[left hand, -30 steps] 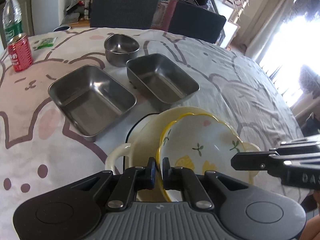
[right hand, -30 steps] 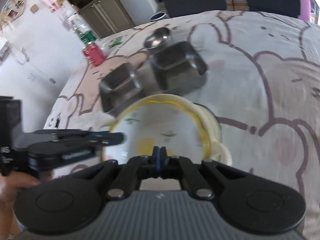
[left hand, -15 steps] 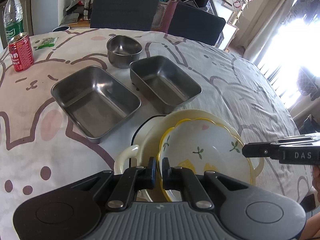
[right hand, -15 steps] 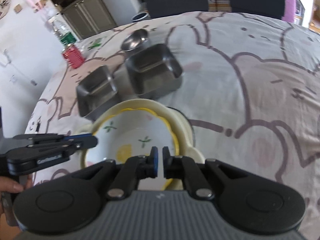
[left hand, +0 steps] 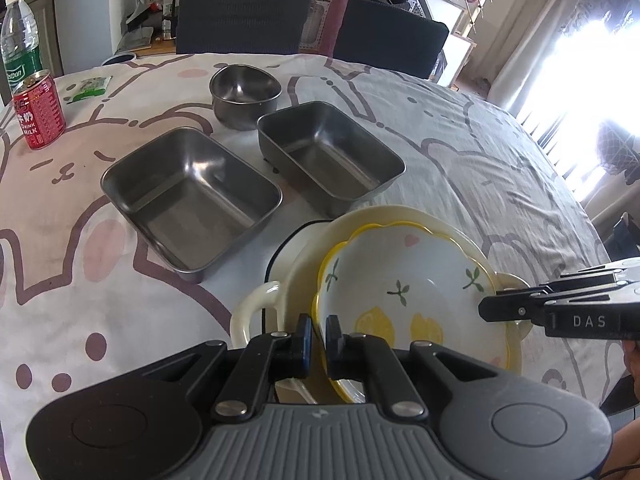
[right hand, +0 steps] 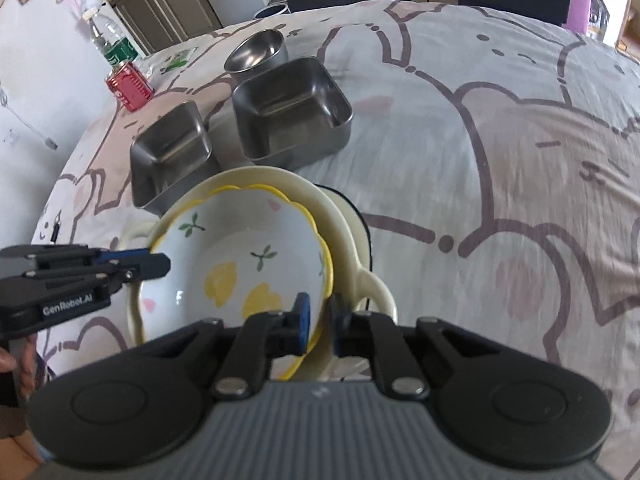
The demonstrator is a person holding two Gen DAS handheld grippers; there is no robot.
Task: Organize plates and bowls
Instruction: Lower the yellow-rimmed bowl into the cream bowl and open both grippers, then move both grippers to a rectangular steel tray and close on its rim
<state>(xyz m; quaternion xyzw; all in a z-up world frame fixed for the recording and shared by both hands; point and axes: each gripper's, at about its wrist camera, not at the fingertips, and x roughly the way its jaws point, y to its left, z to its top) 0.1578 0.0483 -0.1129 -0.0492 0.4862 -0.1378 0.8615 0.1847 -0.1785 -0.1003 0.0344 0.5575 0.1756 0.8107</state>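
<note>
Left gripper (left hand: 316,338) clamped on near rim of lemon-print bowl (left hand: 404,292), bowl nested in cream handled dish (left hand: 256,312) at table's 6 o'clock, right gripper (right hand: 318,320) jaws opening astride bowl rim, two steel trays (left hand: 192,200) at 11 o'clock, steel bowl (left hand: 244,94) at 12.

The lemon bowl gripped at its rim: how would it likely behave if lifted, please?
The lemon bowl looks like glazed ceramic, so probably stiff, fragile and slippery. The left gripper pinches only its thin scalloped edge, so it may tilt. The right gripper is opening around the opposite rim.
</note>
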